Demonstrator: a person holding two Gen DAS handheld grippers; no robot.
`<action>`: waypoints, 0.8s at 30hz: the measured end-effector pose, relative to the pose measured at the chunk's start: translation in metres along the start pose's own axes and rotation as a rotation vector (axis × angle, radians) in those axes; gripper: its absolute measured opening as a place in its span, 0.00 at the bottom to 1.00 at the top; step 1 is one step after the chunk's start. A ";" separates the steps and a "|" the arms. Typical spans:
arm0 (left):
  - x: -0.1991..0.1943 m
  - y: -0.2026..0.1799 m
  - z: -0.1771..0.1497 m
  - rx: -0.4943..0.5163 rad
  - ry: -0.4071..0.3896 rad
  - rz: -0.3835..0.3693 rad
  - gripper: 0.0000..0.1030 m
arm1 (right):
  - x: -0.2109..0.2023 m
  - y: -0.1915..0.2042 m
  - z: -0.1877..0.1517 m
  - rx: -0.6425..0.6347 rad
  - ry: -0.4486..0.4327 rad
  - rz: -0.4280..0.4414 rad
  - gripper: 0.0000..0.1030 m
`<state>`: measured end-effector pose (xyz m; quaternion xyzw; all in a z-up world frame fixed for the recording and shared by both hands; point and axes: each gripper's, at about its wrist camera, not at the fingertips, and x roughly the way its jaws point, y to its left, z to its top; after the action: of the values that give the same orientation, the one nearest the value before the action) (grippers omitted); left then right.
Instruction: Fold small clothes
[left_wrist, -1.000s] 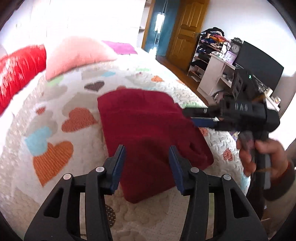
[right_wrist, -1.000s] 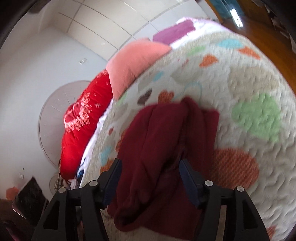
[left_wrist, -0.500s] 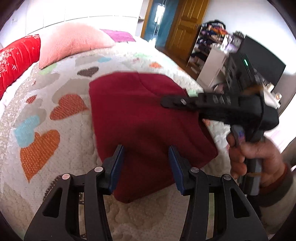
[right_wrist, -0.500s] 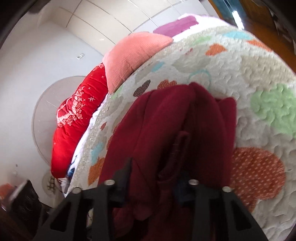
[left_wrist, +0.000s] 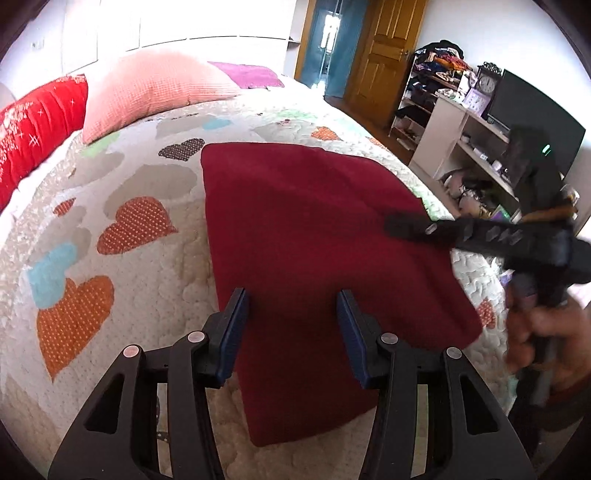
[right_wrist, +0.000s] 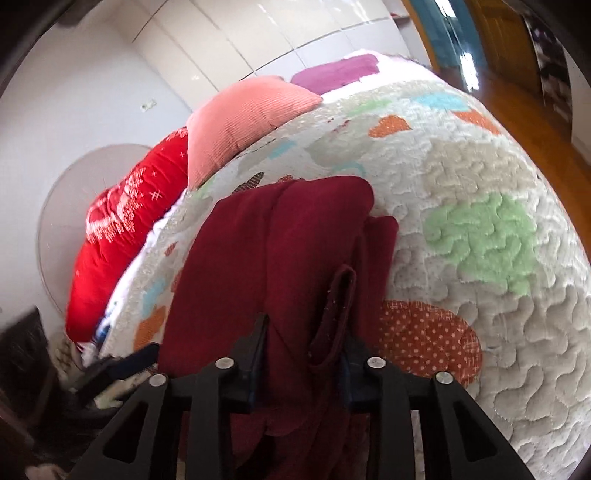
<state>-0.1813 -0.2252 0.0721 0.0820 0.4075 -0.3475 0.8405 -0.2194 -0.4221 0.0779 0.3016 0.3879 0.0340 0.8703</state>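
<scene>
Moved: right hand-held gripper (right_wrist: 301, 343) jaws just closed, pinching maroon garment (left_wrist: 314, 236) at right edge | left hand-held gripper (left_wrist: 291, 325) half-open, empty | soft, light, floppy: grip near edge too

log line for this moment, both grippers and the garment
left gripper: open over dark red garment | right gripper: just closed on garment edge | quilt: garment lying

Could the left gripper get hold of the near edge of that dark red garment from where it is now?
Probably yes. The left gripper hangs with jaws apart right above the dark red garment, nothing lying between. The right gripper, clamped on cloth at the garment's far side, stays clear of that edge on the heart-patterned quilt.
</scene>
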 end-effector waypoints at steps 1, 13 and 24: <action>0.000 0.001 0.001 -0.002 0.002 0.002 0.48 | -0.006 0.001 0.002 0.003 -0.007 -0.008 0.34; 0.005 0.003 0.003 -0.027 0.007 0.017 0.49 | 0.011 0.046 0.042 -0.199 -0.021 -0.180 0.36; 0.006 0.005 0.004 -0.036 0.008 0.026 0.51 | -0.011 0.061 0.020 -0.269 0.022 -0.204 0.37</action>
<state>-0.1735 -0.2261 0.0695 0.0736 0.4159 -0.3288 0.8447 -0.2029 -0.3855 0.1287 0.1410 0.4178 0.0005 0.8975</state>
